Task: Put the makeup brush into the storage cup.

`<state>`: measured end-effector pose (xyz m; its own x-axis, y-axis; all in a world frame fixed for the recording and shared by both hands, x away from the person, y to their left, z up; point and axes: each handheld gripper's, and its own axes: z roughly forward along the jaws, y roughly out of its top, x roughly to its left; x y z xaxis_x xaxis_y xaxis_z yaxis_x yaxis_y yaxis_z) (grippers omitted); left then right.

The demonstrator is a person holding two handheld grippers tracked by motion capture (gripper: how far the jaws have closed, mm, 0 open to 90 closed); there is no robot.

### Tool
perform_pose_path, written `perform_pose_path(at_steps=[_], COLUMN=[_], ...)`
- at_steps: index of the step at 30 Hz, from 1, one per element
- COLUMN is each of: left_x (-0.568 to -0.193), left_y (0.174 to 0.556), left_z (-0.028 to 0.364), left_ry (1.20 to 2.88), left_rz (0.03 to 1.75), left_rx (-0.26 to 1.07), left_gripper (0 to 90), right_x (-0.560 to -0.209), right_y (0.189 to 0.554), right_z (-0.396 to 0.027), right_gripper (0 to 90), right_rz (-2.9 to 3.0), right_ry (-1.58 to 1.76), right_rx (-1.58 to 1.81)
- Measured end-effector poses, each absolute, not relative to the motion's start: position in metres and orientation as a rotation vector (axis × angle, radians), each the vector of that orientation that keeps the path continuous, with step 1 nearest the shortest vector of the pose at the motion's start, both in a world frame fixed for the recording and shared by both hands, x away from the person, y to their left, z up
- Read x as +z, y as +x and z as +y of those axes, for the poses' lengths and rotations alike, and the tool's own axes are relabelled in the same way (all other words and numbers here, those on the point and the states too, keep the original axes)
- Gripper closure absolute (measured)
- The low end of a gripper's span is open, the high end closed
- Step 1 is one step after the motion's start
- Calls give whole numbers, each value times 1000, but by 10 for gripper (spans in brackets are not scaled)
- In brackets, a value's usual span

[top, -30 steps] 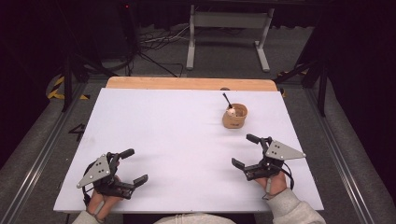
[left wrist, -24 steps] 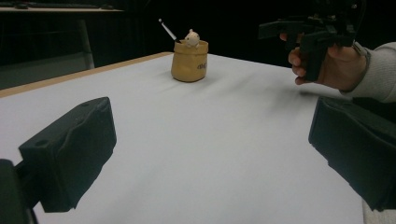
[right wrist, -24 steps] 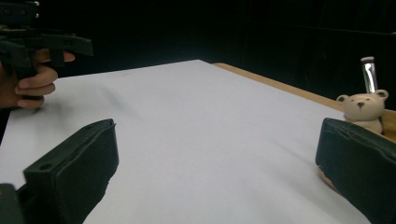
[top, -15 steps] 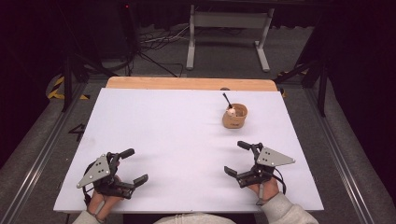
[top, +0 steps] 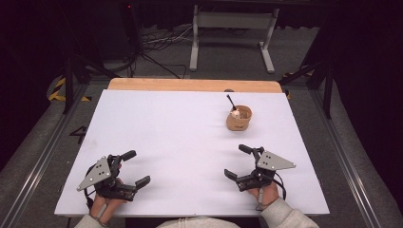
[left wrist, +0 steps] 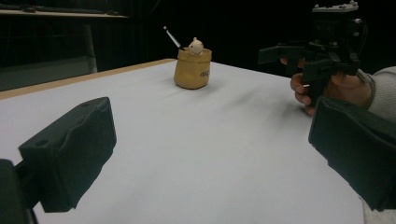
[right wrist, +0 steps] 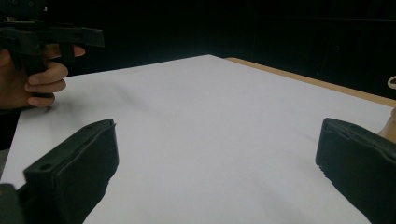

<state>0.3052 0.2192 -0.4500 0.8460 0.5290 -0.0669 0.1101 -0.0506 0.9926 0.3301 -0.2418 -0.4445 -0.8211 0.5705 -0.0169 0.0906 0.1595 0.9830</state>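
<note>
Left gripper (top: 135, 167) is held low over the near-left of the white table (top: 180, 142), jaws spread wide, nothing between them. Right gripper (top: 237, 161) is held over the near-right part, jaws also spread wide and empty, turned toward the table's left side. A small tan pot (top: 239, 118) with a dark-handled utensil (top: 230, 101) sticking out is seen farther back, beyond the right gripper, well apart from both.

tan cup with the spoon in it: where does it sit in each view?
High view: cup right of centre, toward the table's far edge, ahead of the right gripper.
Left gripper view: cup upper centre, left of the right gripper.
Right gripper view: a tan sliver at the right edge is probably it.
Shared landmark: the table's wooden far edge.
</note>
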Motion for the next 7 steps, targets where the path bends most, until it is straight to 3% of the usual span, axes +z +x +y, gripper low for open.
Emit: perform_pose_path(at_steps=[7], left_x=[-450], left_y=[305], left_z=[219], left_ry=[1611], left_rz=[513], left_rx=[372], left_gripper=[16], right_x=[-442], right_y=[330], right_z=[-242], right_gripper=[0], right_rz=[2052], right_ry=[618], right_rx=[1712])
